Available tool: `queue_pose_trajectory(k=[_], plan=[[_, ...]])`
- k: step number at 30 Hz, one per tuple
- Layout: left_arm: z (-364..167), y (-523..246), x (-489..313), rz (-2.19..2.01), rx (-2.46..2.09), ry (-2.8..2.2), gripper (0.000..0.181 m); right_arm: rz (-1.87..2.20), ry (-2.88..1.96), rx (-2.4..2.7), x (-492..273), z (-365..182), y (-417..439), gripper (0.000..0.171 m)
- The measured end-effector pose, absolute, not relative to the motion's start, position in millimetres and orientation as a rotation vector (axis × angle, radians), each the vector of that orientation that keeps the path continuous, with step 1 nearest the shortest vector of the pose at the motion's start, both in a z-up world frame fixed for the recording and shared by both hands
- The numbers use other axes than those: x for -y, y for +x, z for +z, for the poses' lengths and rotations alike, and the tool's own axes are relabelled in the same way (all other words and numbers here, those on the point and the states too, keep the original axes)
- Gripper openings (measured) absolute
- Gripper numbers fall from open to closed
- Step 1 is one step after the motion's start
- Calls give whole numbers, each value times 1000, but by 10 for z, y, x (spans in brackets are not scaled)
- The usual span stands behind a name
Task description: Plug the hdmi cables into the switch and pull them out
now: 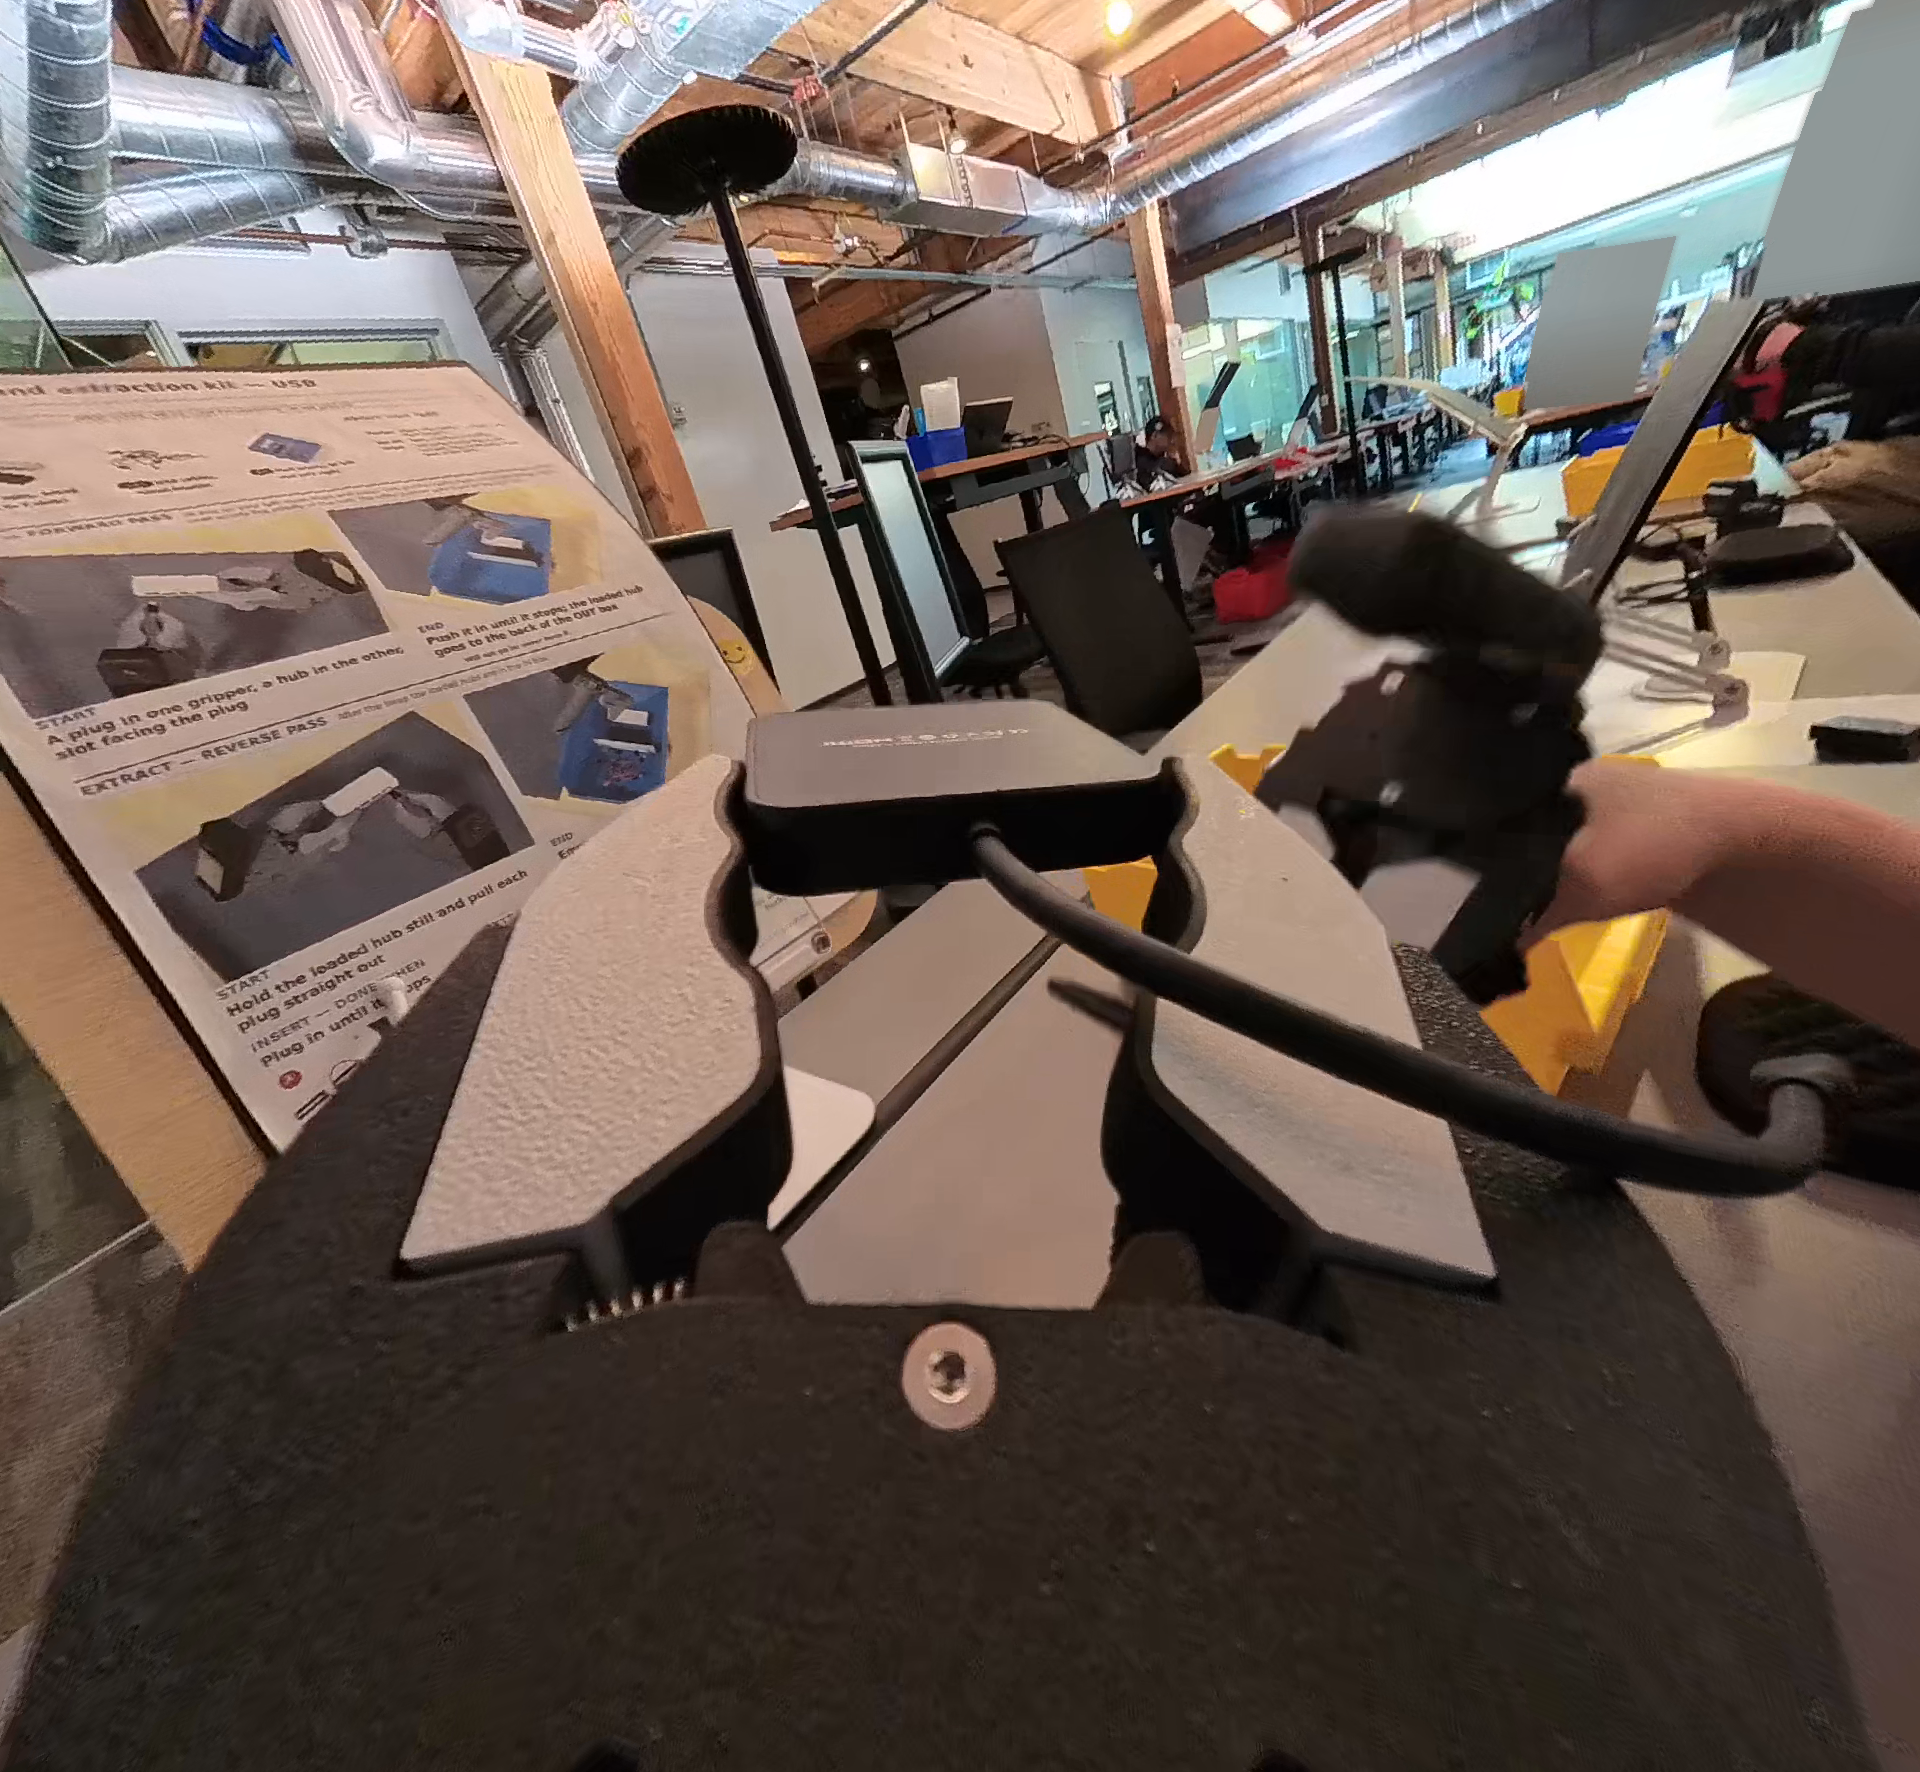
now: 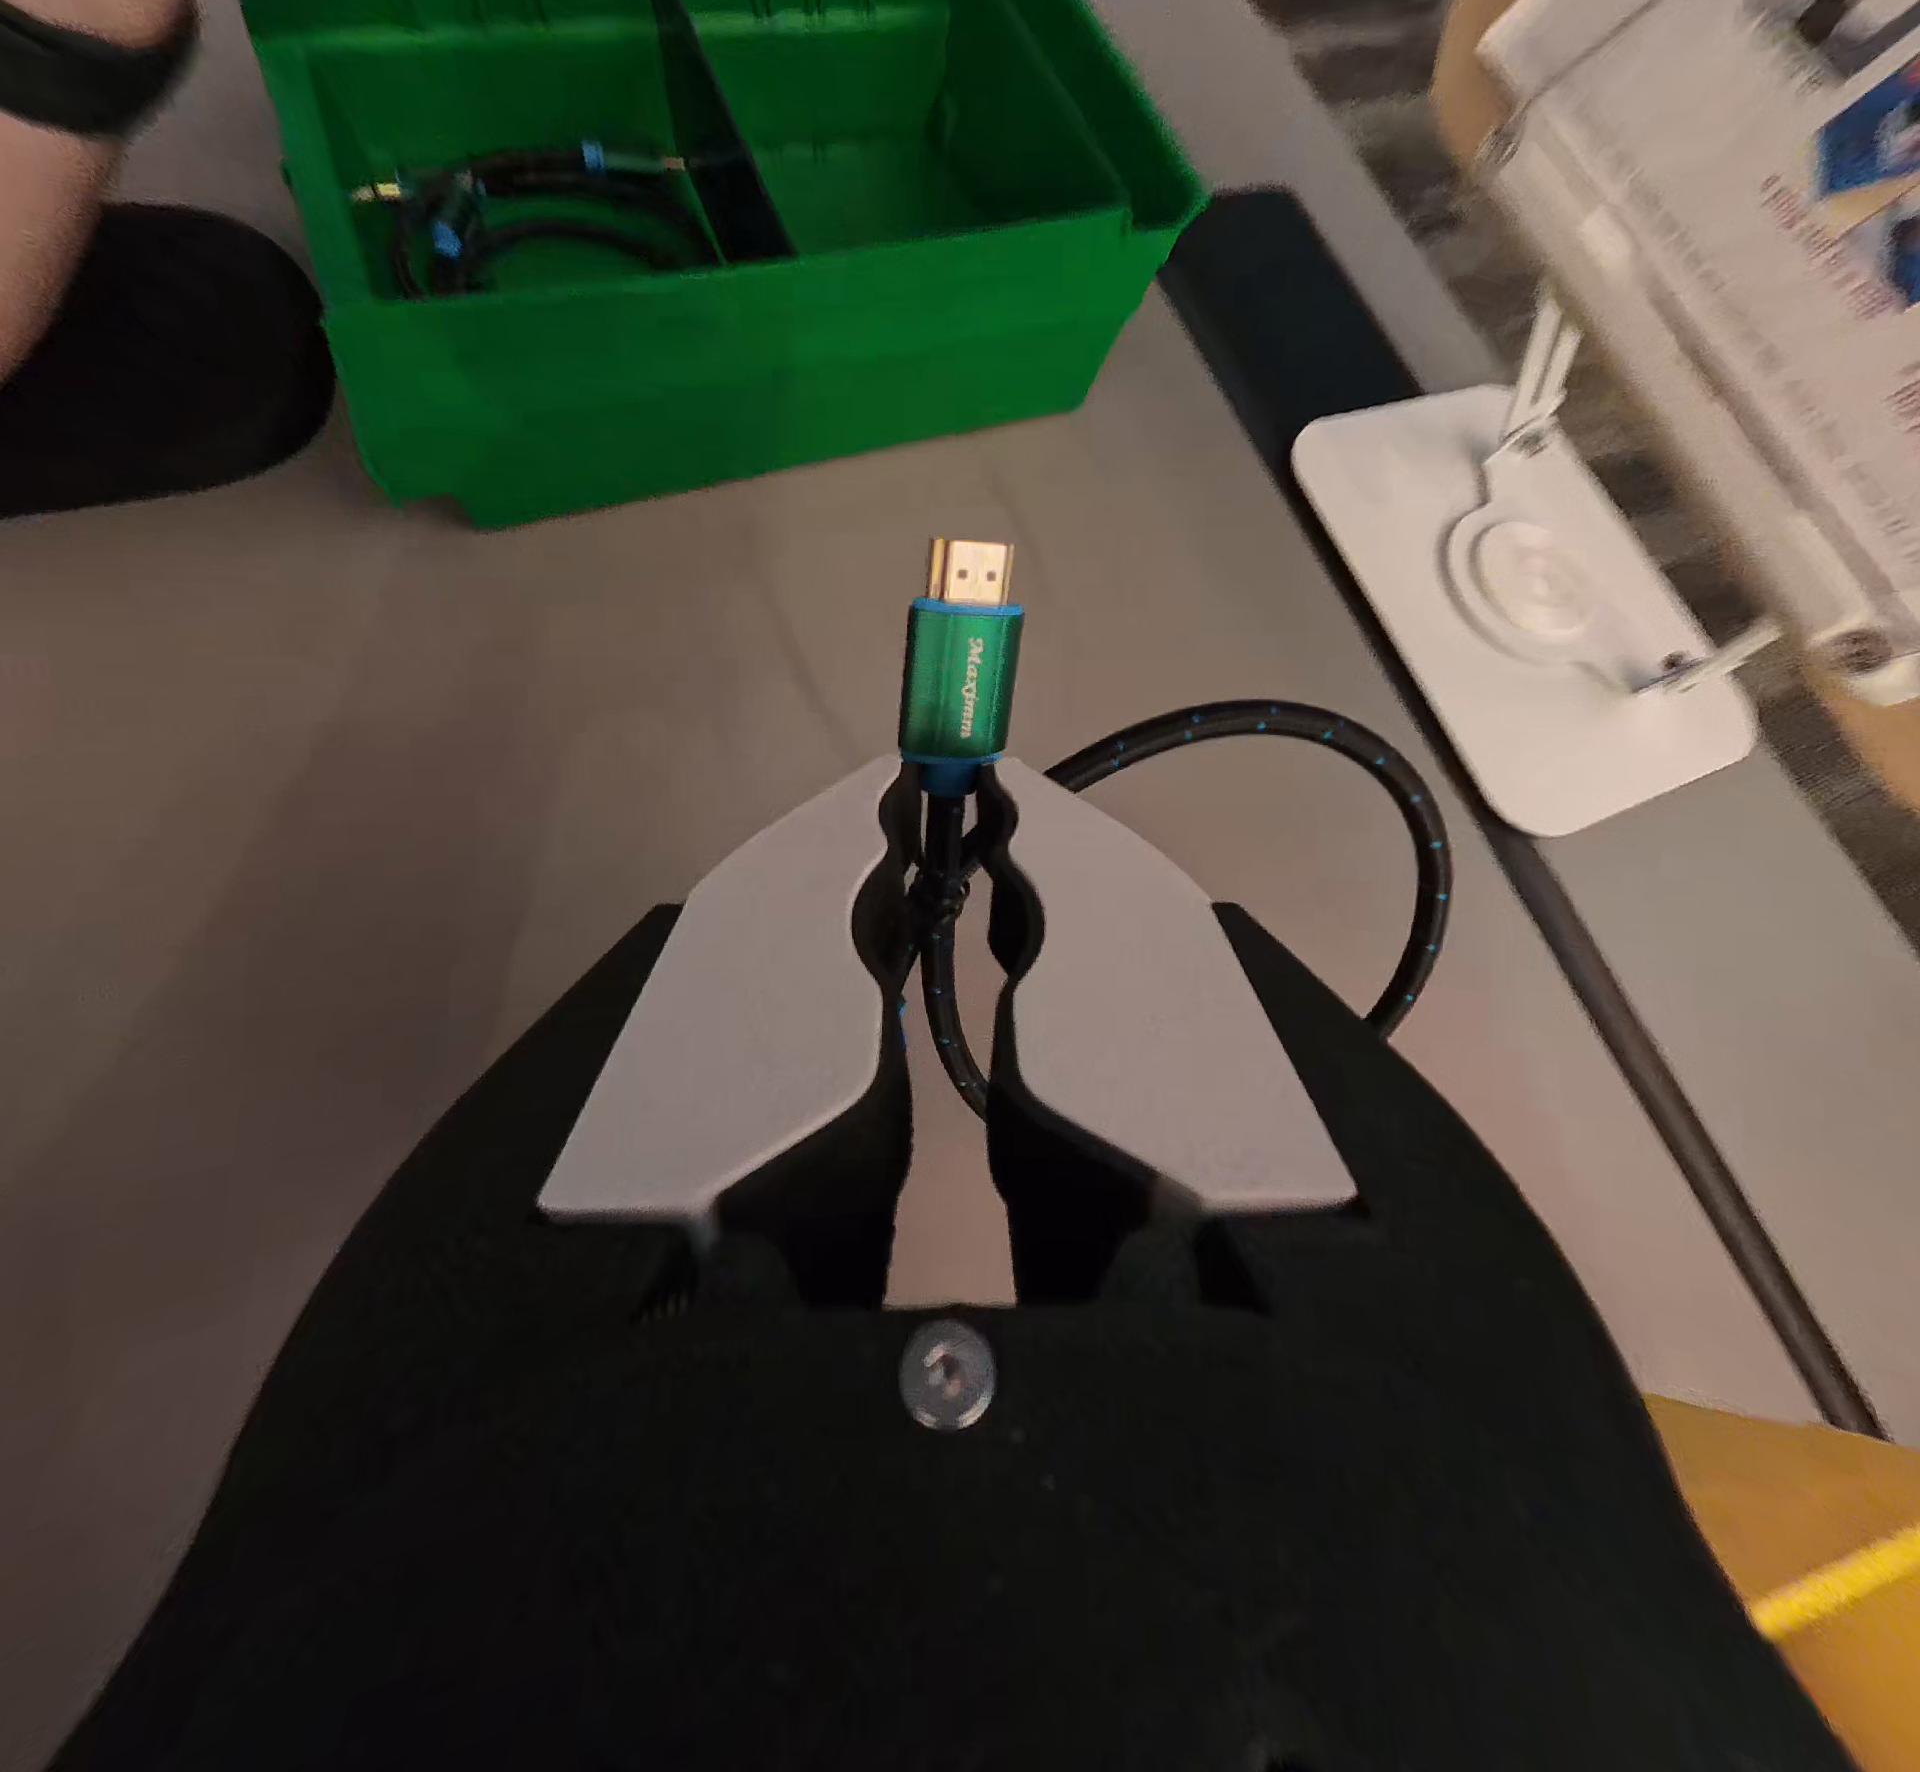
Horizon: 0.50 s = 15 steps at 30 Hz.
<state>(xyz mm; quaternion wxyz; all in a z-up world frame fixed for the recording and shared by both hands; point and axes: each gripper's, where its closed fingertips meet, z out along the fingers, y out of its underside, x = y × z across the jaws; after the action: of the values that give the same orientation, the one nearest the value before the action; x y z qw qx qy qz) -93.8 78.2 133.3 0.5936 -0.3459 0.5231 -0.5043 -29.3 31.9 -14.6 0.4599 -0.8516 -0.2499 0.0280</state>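
Left tongs [image 1: 956,823] clamp switch [image 1: 940,766]; right tongs [image 2: 948,823] pinch HDMI cable [image 2: 1351,787] (plug forward).

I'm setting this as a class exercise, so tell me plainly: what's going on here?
A person works two handheld tools. The left tool is shut on a flat black switch box, held up with its own black lead trailing off. The right tool grips an HDMI cable just behind its green plug, gold tip pointing forward over the grey table. More cables lie in one compartment of a green bin. Nothing is plugged in yet.
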Motion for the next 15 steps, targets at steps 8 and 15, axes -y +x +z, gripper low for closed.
queue_pose_trajectory(k=[8,15], plan=[[1105,-692,-540,-1089,-1286,-791,74,-158,-1962,622,79,564,-359,10],[914,-503,-286,-1076,-1318,-787,74,-209,-2059,592,143,461,-305,10]])
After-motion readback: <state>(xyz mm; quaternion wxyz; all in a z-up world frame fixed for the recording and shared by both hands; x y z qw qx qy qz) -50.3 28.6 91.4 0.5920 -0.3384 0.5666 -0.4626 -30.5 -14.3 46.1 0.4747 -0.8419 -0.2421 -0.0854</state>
